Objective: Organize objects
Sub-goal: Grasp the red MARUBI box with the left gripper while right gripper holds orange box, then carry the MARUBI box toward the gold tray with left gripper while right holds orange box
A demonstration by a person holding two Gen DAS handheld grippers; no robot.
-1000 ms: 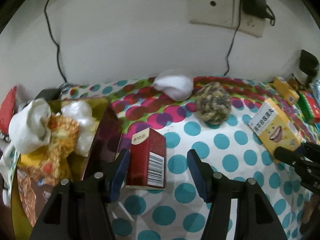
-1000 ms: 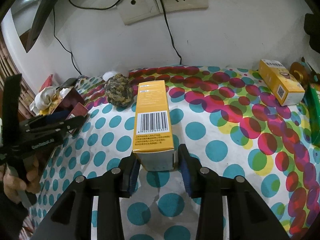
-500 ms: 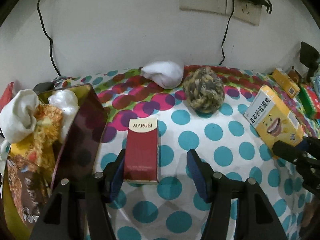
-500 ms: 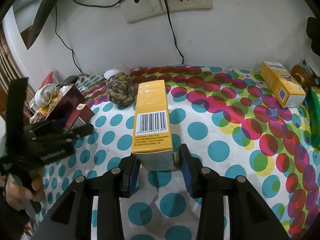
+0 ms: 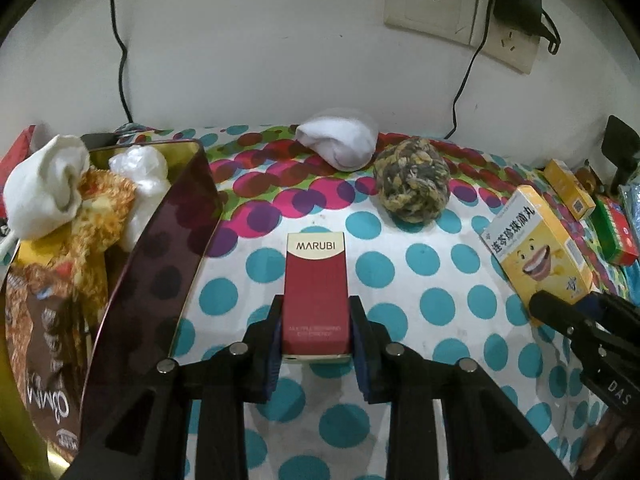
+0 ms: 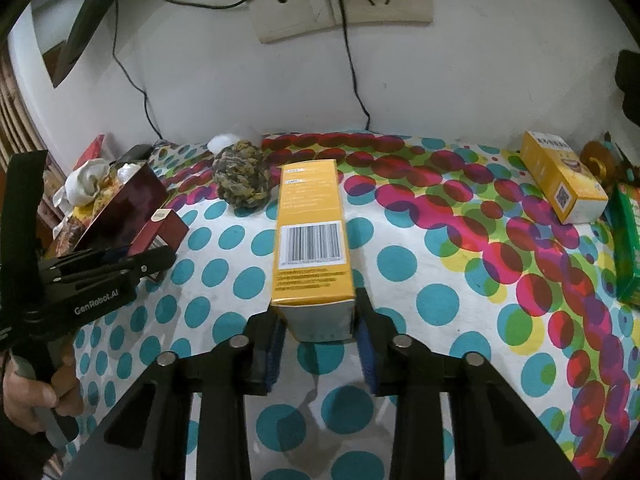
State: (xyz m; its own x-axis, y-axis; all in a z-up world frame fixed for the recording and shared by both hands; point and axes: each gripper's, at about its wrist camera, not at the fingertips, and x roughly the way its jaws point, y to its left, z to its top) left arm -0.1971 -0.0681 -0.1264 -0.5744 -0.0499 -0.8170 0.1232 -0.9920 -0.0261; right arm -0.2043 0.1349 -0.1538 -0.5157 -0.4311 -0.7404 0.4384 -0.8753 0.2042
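A: Left side, status?

B: My left gripper (image 5: 316, 332) has just been closing, and both pads now press the sides of the red box (image 5: 315, 292). Label reads "MARUBI" on the cream band; the small print lower down is too fine to read. The box lies flat on the polka-dot cloth (image 5: 432, 304), just right of the dark red tin (image 5: 160, 264).

A: Right side?

B: My right gripper (image 6: 320, 340) has also been closing. Its pads sit against the near end of the long yellow box (image 6: 310, 236): narrow grip, box between them. One barcode faces up, with printed lines I can't read. From the left view its front shows Chinese characters and a cartoon grin.

A: Other writing?

B: "GenRobot.AI" on the left gripper's body in the right view. A brown bag (image 5: 48, 344) in the tin shows large letters, upside down; I can't tell the word.

A: Counts?

B: Two yellow boxes: mine, plus a second yellow box (image 6: 560, 178) with a QR code, far right. One rope ball (image 5: 412, 180), one white bundle (image 5: 340, 144) by the wall, one green box (image 6: 628, 248) at the right edge. Two wall plates, two cables.
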